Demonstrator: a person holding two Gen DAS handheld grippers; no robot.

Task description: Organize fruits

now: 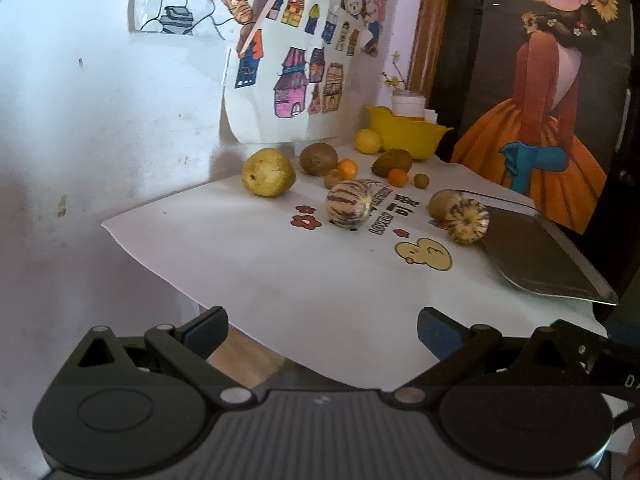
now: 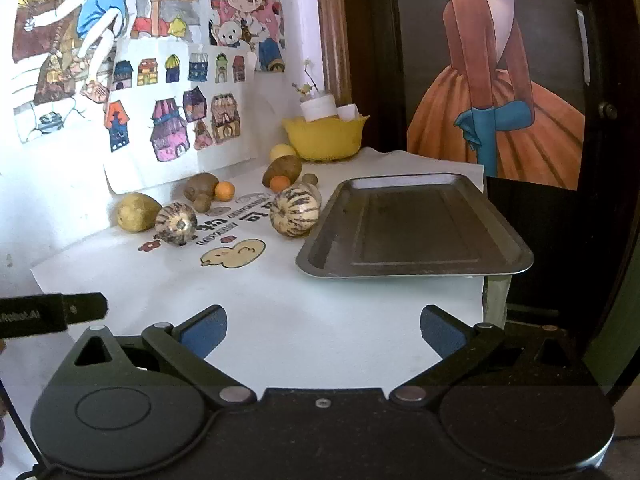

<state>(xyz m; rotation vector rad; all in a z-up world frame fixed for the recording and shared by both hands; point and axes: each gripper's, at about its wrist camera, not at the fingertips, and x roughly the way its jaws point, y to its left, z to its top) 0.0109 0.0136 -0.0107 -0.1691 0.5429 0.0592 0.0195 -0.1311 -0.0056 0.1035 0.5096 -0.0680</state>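
Observation:
Several fruits lie on a white printed tablecloth (image 1: 280, 272): a yellow-green guava (image 1: 267, 172), two striped melons (image 1: 347, 204) (image 1: 467, 220), brown kiwis (image 1: 318, 159), small oranges (image 1: 347, 169) and a lemon (image 1: 367, 141). A grey metal tray (image 2: 416, 228) lies empty on the right; a striped melon (image 2: 295, 210) rests beside its left rim. My left gripper (image 1: 322, 328) is open and empty, above the table's near edge. My right gripper (image 2: 323, 326) is open and empty, in front of the tray.
A yellow bowl (image 2: 325, 136) with white cups stands at the back by the wall. Children's drawings (image 2: 168, 120) hang on the wall behind the fruits. A dark poster of a girl in an orange dress (image 2: 496, 120) stands at the right. The left gripper's body (image 2: 52, 314) shows at the left.

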